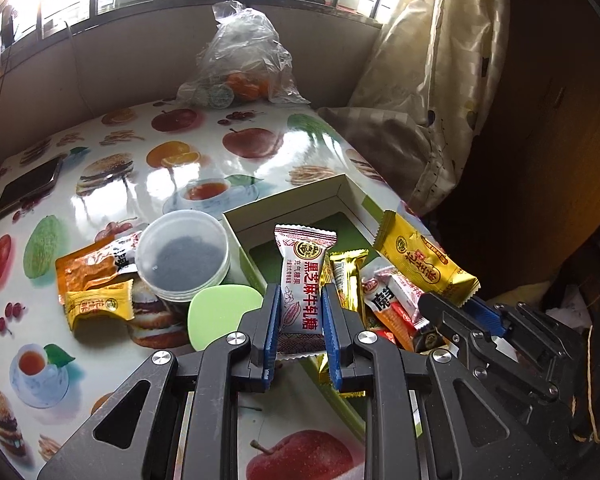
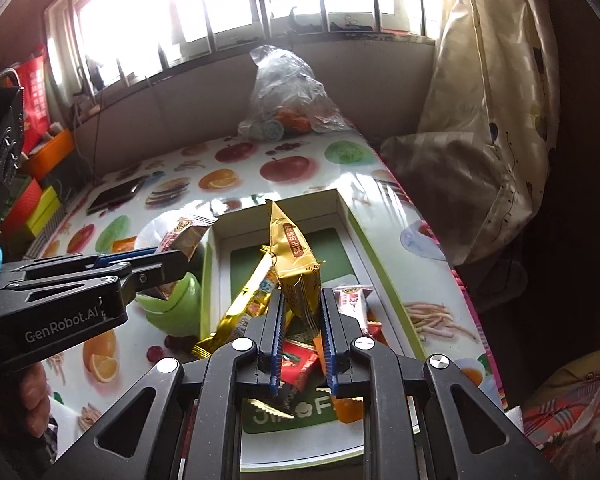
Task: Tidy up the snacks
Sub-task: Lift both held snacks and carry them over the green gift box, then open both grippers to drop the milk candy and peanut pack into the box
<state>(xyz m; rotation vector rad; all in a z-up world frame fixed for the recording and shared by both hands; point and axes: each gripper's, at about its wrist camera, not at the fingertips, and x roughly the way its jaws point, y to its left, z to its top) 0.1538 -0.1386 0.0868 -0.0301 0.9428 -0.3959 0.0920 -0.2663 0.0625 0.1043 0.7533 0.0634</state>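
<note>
Daylight from a barred window falls on a glossy fruit-and-burger printed tablecloth [image 1: 148,168] covering the table, where an open white cardboard box with green outer walls [image 1: 340,192] sits near the right edge.

The left gripper [image 1: 300,312] is clenched on a white-and-red sealed candy wrapper printed with black characters [image 1: 303,280], pinching the lower half of the pack across its width; the pack stands upright above the box's near portion. The right gripper [image 2: 300,316] is clenched on a gold foil snack pack [image 2: 294,264] at its crimped lower end, with the pack rising tilted over the box interior.

Both packs are judged light and soft, with slick film surfaces and crushable contents. Hold is best taken across the flat body or on the crimped seal, where the serrated blue pads get purchase; pressure on the filled middle risks breaking the contents.

Loose wrapped snacks [image 1: 384,304] lie heaped in the box's near end. Outside it, just beside its left wall, stand a clear round plastic tub with dark contents [image 1: 182,256] and a pale green lid [image 1: 220,312], with orange and yellow packets [image 1: 96,284] beyond them. A dark phone [image 1: 28,188] and a clear plastic bag of fruit [image 1: 240,64] lie well apart toward the window.
</note>
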